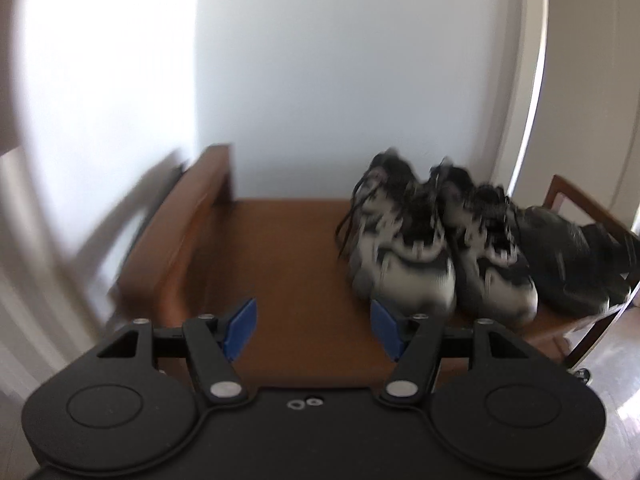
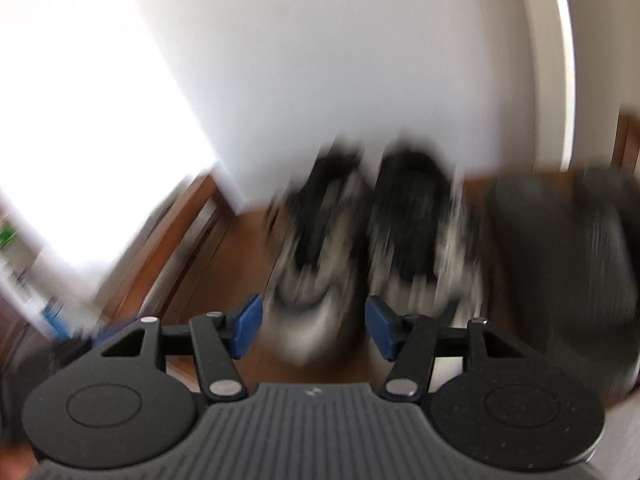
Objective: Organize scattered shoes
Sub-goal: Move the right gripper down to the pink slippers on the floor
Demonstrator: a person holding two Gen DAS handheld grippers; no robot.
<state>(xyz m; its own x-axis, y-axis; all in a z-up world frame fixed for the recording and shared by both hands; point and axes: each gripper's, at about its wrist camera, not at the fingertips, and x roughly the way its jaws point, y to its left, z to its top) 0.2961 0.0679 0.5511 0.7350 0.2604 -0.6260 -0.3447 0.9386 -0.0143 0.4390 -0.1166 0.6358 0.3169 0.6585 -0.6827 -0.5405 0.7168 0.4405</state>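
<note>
A pair of grey and black laced sneakers (image 1: 404, 248) stands side by side on a brown wooden bench (image 1: 288, 248), toes toward me. A black pair of shoes (image 1: 572, 264) sits to their right. My left gripper (image 1: 314, 330) hangs open over the bare left part of the seat, with nothing between its blue pads. In the blurred right wrist view, my right gripper (image 2: 314, 326) is open. The toe of the left sneaker (image 2: 316, 256) shows between its pads without touching them. The right sneaker (image 2: 420, 240) and a black shoe (image 2: 560, 260) lie beyond.
The bench has a raised wooden armrest (image 1: 188, 216) on the left and backs onto a white wall (image 1: 340, 80). A white door frame (image 1: 528, 120) rises at the right. Wood floor (image 1: 608, 360) shows past the bench's right end.
</note>
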